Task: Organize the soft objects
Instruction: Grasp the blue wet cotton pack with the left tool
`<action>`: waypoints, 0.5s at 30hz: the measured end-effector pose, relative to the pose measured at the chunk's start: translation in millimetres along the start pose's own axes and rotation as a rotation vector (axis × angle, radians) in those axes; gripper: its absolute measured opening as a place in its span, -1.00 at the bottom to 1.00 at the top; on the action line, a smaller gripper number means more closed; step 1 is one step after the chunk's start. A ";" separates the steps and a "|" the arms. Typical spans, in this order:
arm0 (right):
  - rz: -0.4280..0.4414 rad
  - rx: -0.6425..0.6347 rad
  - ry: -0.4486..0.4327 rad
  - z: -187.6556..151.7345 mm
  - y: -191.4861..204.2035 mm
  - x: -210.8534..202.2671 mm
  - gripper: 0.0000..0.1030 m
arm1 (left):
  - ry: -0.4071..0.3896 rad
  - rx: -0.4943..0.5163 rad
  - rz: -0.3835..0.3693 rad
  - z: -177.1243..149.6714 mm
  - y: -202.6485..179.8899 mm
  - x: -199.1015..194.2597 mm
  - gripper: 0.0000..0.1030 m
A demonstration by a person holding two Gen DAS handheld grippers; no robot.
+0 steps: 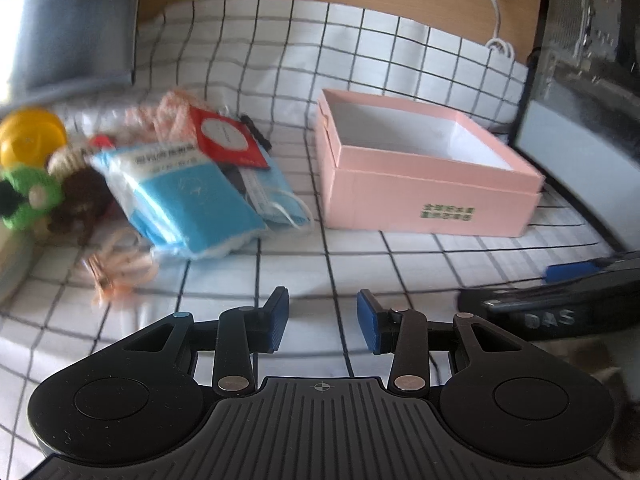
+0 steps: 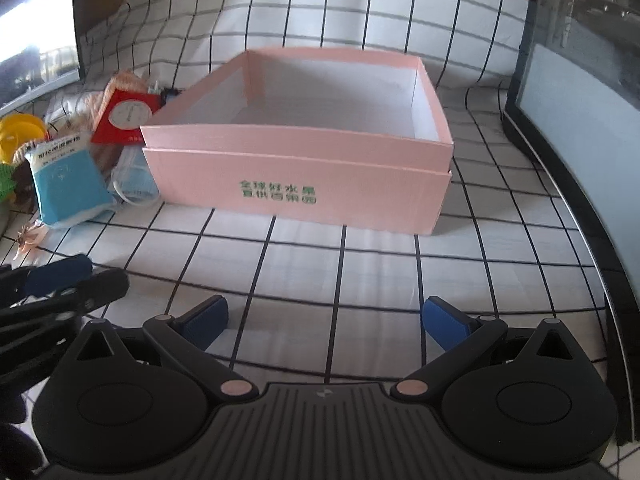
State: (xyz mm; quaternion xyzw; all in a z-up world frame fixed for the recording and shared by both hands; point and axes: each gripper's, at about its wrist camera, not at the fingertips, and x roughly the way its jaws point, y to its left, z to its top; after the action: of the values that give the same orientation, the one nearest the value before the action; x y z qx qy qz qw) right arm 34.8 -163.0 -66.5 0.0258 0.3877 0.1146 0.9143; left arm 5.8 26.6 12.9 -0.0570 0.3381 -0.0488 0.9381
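Note:
An empty pink box [image 1: 424, 196] [image 2: 300, 184] stands open on the checked cloth. Left of it lies a pile: a blue packet [image 1: 188, 200] [image 2: 68, 184], a red card packet [image 1: 228, 142] [image 2: 126, 118], a blue face mask [image 1: 280, 204] [image 2: 134, 184], a brown plush [image 1: 84, 200], a green knitted toy [image 1: 28, 196] and a peach cord [image 1: 120, 268]. My left gripper [image 1: 323, 320] hovers over the cloth in front of the pile, open with a narrow gap and nothing in it. My right gripper [image 2: 326, 320] is open wide in front of the box, empty.
A yellow round object [image 1: 30, 136] [image 2: 18, 132] sits at the far left. A dark screen [image 1: 580, 120] [image 2: 580, 120] stands close on the right. A white cable [image 1: 496, 40] hangs over the wooden board behind. The other gripper shows at each view's edge.

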 end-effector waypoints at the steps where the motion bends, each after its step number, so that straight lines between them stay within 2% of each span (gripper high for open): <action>1: 0.001 -0.001 0.020 2.9 -0.5 -0.4 1.00 | 0.016 -0.022 -0.030 0.2 6.8 -5.1 -0.18; 2: 0.001 -0.002 0.036 5.1 -0.1 -0.3 1.00 | 0.029 -0.039 -0.048 0.8 14.6 -10.5 -0.18; 5: -0.006 0.003 0.062 9.0 1.2 2.0 1.00 | 0.051 -0.080 -0.041 8.3 40.2 -26.3 -0.18; 9: -0.015 0.001 0.103 11.4 11.7 -5.7 1.00 | 0.059 -0.242 -0.012 37.9 83.8 -37.2 -0.20; 12: -0.016 -0.079 0.028 9.3 29.0 -28.1 1.00 | 0.073 -0.361 0.035 61.3 109.4 -33.8 -0.20; 15: 0.022 -0.176 -0.060 7.2 42.9 -49.9 1.00 | 0.050 -0.442 0.029 81.5 117.8 -24.5 -0.20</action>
State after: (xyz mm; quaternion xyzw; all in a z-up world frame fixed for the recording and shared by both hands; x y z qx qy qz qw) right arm -1.7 -132.5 -20.6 -0.0471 0.3482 0.1574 0.9229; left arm 45.4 152.3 74.1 -0.2554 0.3644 0.0384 0.8947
